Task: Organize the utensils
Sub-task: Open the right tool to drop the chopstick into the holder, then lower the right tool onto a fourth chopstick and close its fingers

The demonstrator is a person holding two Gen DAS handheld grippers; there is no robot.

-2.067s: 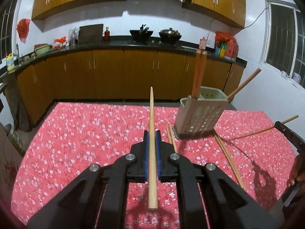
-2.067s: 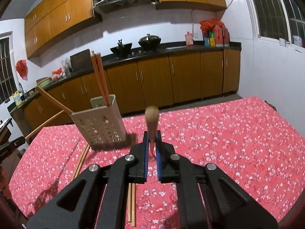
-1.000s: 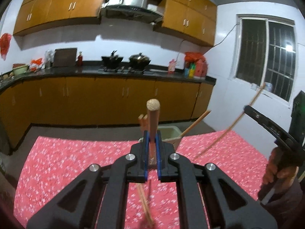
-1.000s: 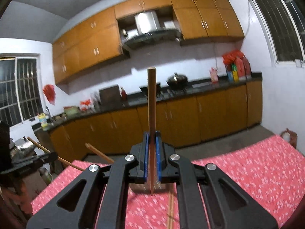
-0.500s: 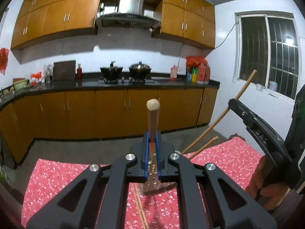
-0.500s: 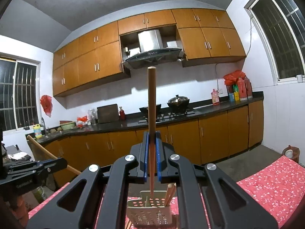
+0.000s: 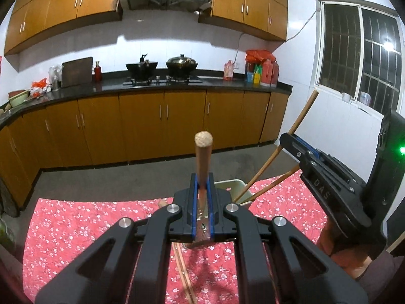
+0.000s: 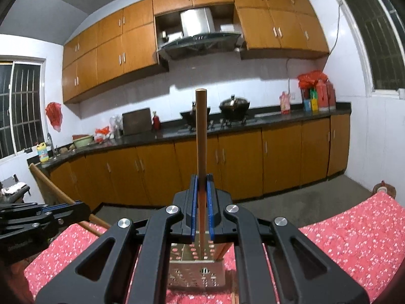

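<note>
Chopsticks are clamped upright, one in each gripper: left gripper on one chopstick, right gripper on another. The perforated holder is seen directly below both, so each long axis is judged roughly aligned for lowering.

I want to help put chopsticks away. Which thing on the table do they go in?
Look at the red flowered tablecloth. On it stands a pale plastic chopstick holder. Its wall is full of little holes, and chopsticks already lean inside it.
</note>
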